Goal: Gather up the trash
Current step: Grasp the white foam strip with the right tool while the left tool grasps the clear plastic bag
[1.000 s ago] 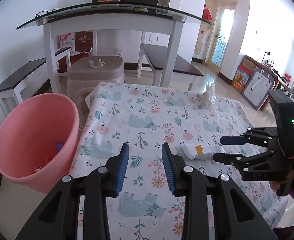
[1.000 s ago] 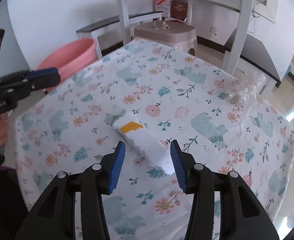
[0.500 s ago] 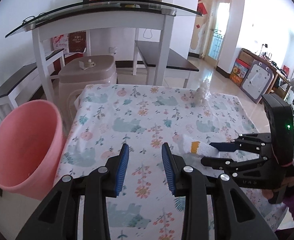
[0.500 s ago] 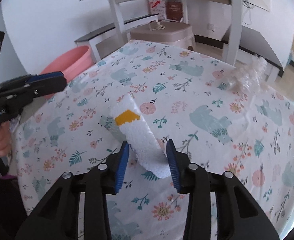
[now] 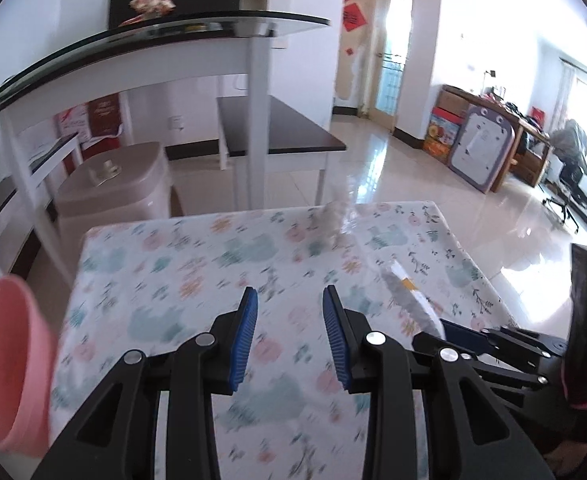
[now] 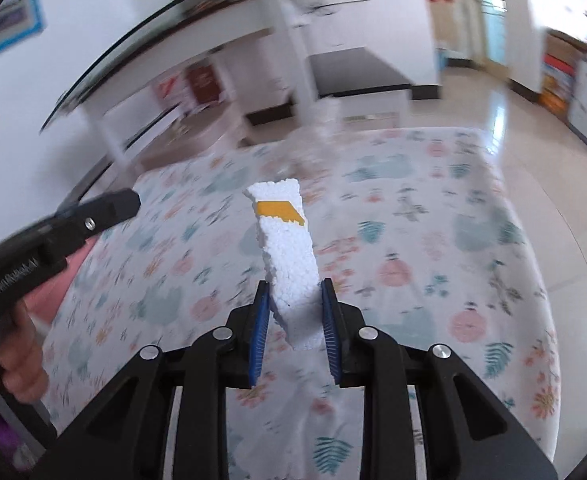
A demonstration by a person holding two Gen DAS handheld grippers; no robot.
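Styrofoam scrap — featherlight, stiff, crumbly — sits pinched at its lower end between the right gripper fingers, just closed; left gripper fingers wide, empty.

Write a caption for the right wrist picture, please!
Right tongs pinch a white foam strip above the flowery tablecloth.
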